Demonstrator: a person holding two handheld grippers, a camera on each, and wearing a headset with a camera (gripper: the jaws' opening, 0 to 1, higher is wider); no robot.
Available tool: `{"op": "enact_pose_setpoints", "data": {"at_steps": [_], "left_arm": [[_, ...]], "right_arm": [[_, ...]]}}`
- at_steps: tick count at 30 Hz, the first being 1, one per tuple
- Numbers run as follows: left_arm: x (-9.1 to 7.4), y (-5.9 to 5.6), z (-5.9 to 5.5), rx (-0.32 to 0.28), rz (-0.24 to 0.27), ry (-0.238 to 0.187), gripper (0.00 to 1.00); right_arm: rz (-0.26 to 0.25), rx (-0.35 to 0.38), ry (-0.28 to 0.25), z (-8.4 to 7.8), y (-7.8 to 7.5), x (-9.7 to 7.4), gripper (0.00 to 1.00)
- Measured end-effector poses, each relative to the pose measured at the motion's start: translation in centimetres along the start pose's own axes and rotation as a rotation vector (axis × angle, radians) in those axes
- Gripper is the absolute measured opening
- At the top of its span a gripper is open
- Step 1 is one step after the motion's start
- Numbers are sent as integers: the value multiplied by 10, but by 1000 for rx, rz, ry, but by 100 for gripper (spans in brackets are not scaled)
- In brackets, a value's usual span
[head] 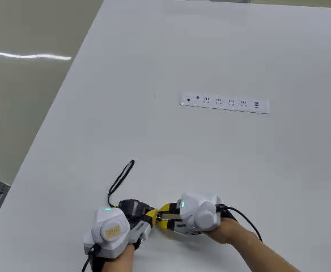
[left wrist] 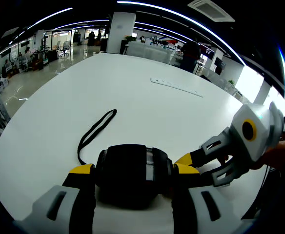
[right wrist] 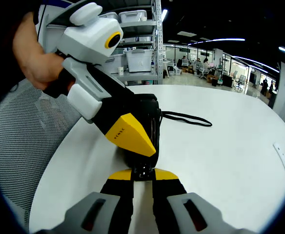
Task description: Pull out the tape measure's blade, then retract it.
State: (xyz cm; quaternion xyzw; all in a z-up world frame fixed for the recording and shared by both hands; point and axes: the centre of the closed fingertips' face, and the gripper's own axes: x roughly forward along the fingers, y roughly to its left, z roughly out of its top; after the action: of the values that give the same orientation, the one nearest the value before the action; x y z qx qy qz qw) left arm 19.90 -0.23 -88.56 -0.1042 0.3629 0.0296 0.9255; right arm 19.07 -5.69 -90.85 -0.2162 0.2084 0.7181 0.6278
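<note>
Tape measure (head: 132,208) at 6 o'clock on the table (head: 211,56): your left gripper (left wrist: 133,169) is clamped across its hard, solid case, and your right gripper (head: 163,216) is pinched shut on the blade tip (right wrist: 142,172) at the case's 3 o'clock side, so expect a thin, springy, likely slippery blade and grip that tip firmly.

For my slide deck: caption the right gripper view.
Right gripper pinches the blade tip of a black tape measure clamped in the left gripper.

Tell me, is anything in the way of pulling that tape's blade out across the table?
Nothing visible. The right hand-held gripper pinches the blade tip, bare table lies beyond, and the power strip sits far off.
</note>
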Motion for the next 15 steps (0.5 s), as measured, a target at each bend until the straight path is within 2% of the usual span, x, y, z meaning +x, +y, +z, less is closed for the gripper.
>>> {"op": "enact_pose_setpoints", "data": {"at_steps": [15], "left_arm": [[0,0,0,-8,1,-4,60]], "right_arm": [[-3,2,-11,3,-1,3,12]]}}
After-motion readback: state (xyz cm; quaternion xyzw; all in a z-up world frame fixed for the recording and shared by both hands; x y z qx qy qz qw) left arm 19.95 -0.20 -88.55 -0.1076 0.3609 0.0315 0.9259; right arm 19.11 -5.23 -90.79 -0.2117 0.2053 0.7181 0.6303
